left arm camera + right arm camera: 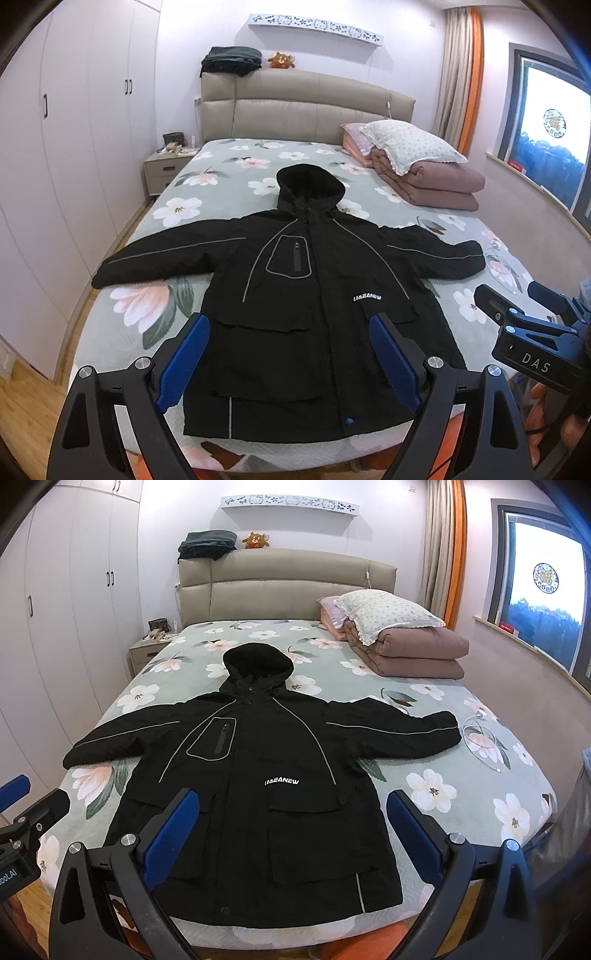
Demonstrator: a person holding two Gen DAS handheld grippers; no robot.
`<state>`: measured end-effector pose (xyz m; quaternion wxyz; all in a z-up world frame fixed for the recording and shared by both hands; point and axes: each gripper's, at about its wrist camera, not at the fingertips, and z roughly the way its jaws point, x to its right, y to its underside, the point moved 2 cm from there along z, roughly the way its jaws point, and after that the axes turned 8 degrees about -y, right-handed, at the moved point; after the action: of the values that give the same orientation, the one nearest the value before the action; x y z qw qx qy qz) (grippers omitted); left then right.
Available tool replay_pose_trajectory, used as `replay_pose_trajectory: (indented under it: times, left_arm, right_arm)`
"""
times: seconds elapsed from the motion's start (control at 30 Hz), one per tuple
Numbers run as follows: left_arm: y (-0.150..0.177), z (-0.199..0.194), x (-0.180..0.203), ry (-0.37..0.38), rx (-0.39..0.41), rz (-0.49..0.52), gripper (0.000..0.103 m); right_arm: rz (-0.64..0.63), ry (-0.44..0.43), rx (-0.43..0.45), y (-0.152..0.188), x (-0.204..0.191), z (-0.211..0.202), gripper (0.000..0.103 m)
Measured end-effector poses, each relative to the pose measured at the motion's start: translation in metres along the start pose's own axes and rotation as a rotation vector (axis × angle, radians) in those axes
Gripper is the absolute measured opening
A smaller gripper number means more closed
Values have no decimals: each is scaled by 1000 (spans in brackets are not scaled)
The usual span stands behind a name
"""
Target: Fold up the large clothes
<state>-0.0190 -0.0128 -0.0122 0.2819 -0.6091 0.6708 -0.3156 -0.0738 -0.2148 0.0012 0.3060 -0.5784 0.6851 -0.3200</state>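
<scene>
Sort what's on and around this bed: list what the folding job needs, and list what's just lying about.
For the job:
- black hooded jacket, spread flat face up, sleeves out
- left gripper, open, holding nothing
- right gripper, open, holding nothing
- bed, the work surface

Lying about:
- pillow on folded quilt
- white cable
- plush toy
- dark folded cloth on headboard
- nightstand

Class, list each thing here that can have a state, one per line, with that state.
Black jacket: spread flat, front up, unfolded.
Sleeves: stretched out sideways.
Hood: laid flat above the collar.
Left gripper: jaws open, empty.
Right gripper: jaws open, empty.
Quilt: folded, pillow on top.
Wardrobe doors: closed.
</scene>
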Motion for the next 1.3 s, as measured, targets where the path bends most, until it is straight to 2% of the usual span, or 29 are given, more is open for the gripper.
replay_pose_trajectory:
  times: [0.17, 0.33, 0.43, 0.57, 0.7, 0.8, 0.9, 1.13, 1.3]
  left_arm:
    - [-2, -6, 8, 13, 18, 18, 89]
    - [-1, 17, 18, 23, 0, 25, 89]
    - [2, 48, 30, 32, -42, 44, 89]
    - [2, 111, 54, 28, -114, 89, 89]
    - [-7, 193, 88, 72, -195, 121, 89]
    - [-20, 253, 118, 109, -196, 146, 89]
    - [-33, 299, 152, 149, -189, 187, 89]
    - [-64, 356, 245, 225, -267, 272, 89]
    - [-84, 383, 321, 262, -336, 307, 89]
  right_arm:
    - [8, 4, 7, 1, 5, -6, 102]
    - [21, 25, -7, 7, 15, 15, 102]
    - [62, 21, -44, 16, 29, 46, 102]
    - [130, 26, -126, 35, 57, 106, 102]
    - [217, 57, -187, 45, 104, 175, 102]
    - [312, 75, -152, 44, 148, 215, 102]
    - [406, 92, -137, 33, 187, 246, 94]
    - [439, 163, -178, -4, 280, 285, 94]
    - [501, 159, -213, -22, 377, 296, 94]
